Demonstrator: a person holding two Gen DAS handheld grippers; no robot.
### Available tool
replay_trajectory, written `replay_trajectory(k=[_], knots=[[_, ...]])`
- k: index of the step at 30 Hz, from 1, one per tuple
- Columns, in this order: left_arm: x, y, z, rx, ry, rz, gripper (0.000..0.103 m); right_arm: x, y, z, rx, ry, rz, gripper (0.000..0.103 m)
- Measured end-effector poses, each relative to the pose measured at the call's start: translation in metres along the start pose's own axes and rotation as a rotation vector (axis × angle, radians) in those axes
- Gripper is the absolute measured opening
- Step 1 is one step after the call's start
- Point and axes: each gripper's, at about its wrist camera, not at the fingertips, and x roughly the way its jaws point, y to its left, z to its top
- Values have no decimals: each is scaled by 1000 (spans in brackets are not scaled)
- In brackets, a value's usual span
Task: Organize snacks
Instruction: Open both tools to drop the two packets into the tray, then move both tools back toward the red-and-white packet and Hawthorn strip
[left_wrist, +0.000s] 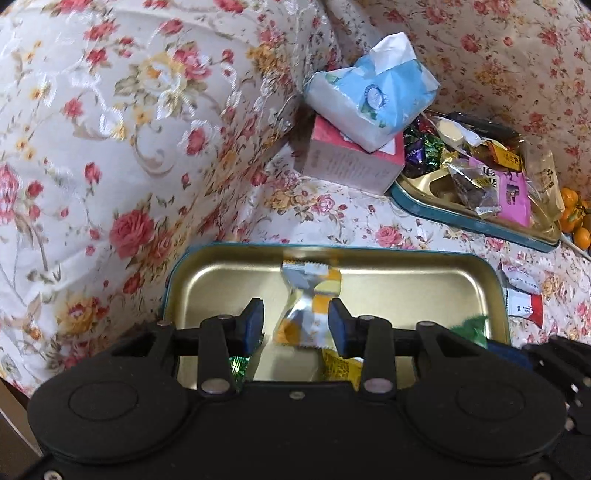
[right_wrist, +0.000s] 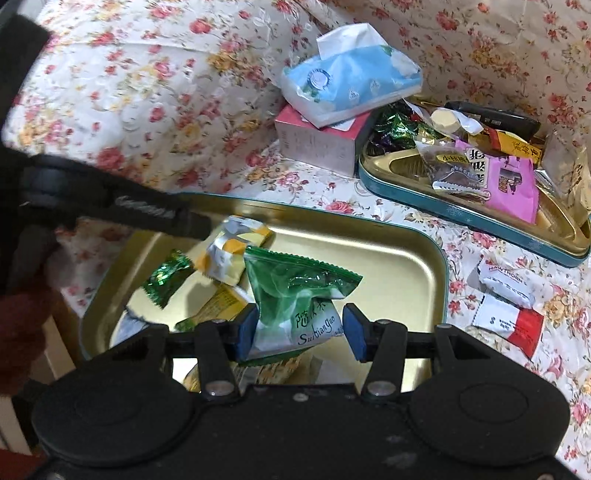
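Observation:
My left gripper (left_wrist: 296, 321) is shut on a silver, yellow and orange snack packet (left_wrist: 314, 284), pinched at its waist over the near tin tray (left_wrist: 406, 288), which is gold inside with a teal rim. In the right wrist view that packet (right_wrist: 225, 258) hangs at the left gripper's finger (right_wrist: 159, 216). My right gripper (right_wrist: 299, 332) is shut on a green and white packet (right_wrist: 295, 280) over the tray's (right_wrist: 388, 266) near side. A green foil candy (right_wrist: 166, 273) and a yellow packet (right_wrist: 221, 302) lie in the tray.
A second teal tin (right_wrist: 443, 218), heaped with several snacks, sits at the back right. Beside it a blue tissue pack (right_wrist: 351, 81) rests on a pink box (right_wrist: 314, 144). Two white and red packets (right_wrist: 509, 321) lie on the floral cloth. A floral cushion (left_wrist: 110, 147) rises on the left.

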Motion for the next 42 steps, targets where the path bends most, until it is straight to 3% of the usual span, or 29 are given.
replay_trajectory(k=[6, 11, 19, 26, 33, 38, 42], knots=[[1, 8, -14, -34, 19, 16, 47, 31, -1, 5, 2, 19, -40, 53], [-4, 12, -26, -68, 14, 13, 47, 35, -8, 5, 33, -21, -20, 53], [-25, -9, -38, -49, -47, 17, 47, -14, -31, -11, 62, -222, 0, 52], [-39, -61, -56, 17, -75, -48, 47, -66, -98, -61, 174, -358, -95, 53], [-43, -128, -71, 71, -75, -134, 47, -78, -175, -127, 299, -332, -242, 53], [-36, -181, -88, 145, -89, -148, 47, -77, -205, -161, 373, -322, -264, 53], [-22, -213, -100, 181, -50, -158, 47, -80, -220, -178, 408, -327, -261, 53]])
